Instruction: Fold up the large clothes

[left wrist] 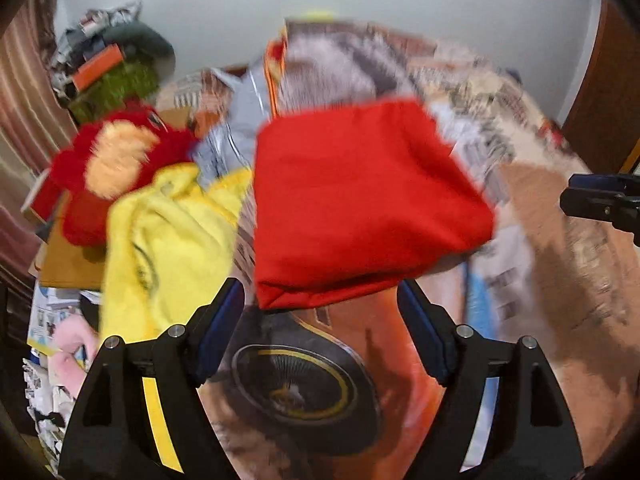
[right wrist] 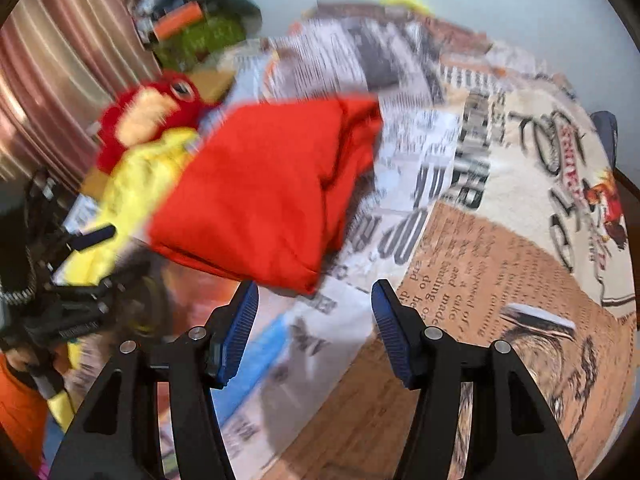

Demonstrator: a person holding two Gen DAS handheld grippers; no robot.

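In the centre of both views: a folded red garment (left wrist: 368, 200) is seen lying on the printed bed cover (left wrist: 560, 260), above and ahead of both grippers.
Left gripper (left wrist: 320, 312): its jaws are held wide apart with nothing between them; the garment's near edge is seen just above the fingertips, a little to the right of the midline, not touched.
Right gripper (right wrist: 316, 304): its jaws are held apart and empty; the garment's lower corner lies just above the fingertips, with the bulk up and to the left.
Long axis: in the right wrist view the bundle is seen running from lower right to upper left; in the left wrist view it appears as a broad block, slightly wider than tall.
Nearer hand: judged about equal, as each gripper is shown just short of a near edge.
Neighbours: a yellow garment (left wrist: 168, 240) lies just beside the red one at left, with a red plush toy (left wrist: 112, 168) beyond it.
Step judged: the red fold appears finished and released; the yellow garment is probably next, and lies on the left gripper's side.
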